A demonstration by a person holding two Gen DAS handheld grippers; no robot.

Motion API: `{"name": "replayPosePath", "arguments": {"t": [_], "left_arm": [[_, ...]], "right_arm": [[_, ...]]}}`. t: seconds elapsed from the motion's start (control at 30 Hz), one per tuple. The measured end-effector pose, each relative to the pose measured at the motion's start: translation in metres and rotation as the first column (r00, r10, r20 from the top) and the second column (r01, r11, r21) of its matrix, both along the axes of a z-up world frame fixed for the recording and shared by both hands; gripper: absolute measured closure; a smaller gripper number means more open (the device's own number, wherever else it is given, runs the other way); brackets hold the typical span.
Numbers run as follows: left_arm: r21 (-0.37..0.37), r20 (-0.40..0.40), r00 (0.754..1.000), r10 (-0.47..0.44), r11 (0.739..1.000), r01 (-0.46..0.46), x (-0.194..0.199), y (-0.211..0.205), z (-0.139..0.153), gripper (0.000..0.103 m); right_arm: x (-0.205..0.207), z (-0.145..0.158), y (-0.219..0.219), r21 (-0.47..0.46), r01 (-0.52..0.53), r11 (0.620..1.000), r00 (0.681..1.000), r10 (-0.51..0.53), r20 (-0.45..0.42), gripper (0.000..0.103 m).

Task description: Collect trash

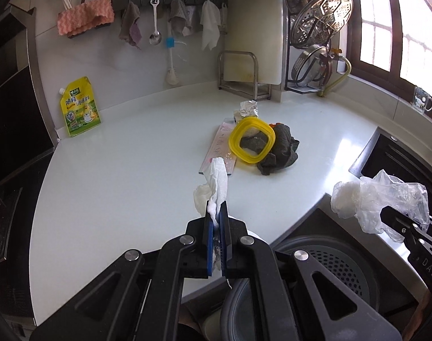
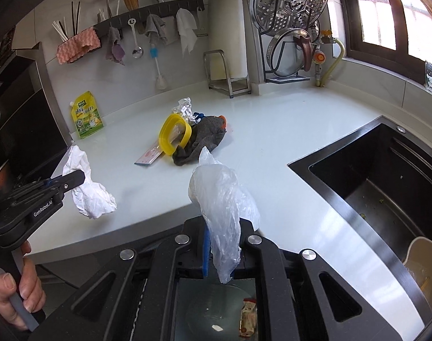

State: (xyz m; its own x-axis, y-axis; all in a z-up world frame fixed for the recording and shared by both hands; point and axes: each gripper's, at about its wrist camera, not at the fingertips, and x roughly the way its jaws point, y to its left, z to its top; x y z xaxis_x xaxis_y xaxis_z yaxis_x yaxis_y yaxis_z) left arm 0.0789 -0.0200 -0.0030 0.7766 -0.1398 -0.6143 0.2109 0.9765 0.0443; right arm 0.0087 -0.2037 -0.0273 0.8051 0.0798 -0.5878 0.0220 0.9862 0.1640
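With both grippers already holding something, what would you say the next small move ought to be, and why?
Probably carry both pieces to a bin and let go there. The left gripper is shut on a crumpled white tissue, and the right gripper on a clear plastic bag, so neither can take the foil ball on the counter yet. No bin is clearly visible.

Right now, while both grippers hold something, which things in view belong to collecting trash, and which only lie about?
Belong to the job:
- crumpled white tissue in the left gripper
- clear plastic bag in the right gripper
- crumpled silver foil on the white countertop, probably

Just lying about:
- yellow seasoning pouch
- yellow square lid ring
- dark grey cloth
- black sink
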Motion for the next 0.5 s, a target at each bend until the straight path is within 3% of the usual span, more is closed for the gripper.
{"name": "replayPosePath", "arguments": {"t": [0.5], "left_arm": [[0.04, -0.013, 0.999, -0.052, 0.998, 0.053, -0.073, -0.022, -0.024, 0.099]], "right_arm": [[-0.074, -0.027, 0.015, 0.012, -0.038, 0.999, 0.999, 0.038, -0.025, 0.094]]}}
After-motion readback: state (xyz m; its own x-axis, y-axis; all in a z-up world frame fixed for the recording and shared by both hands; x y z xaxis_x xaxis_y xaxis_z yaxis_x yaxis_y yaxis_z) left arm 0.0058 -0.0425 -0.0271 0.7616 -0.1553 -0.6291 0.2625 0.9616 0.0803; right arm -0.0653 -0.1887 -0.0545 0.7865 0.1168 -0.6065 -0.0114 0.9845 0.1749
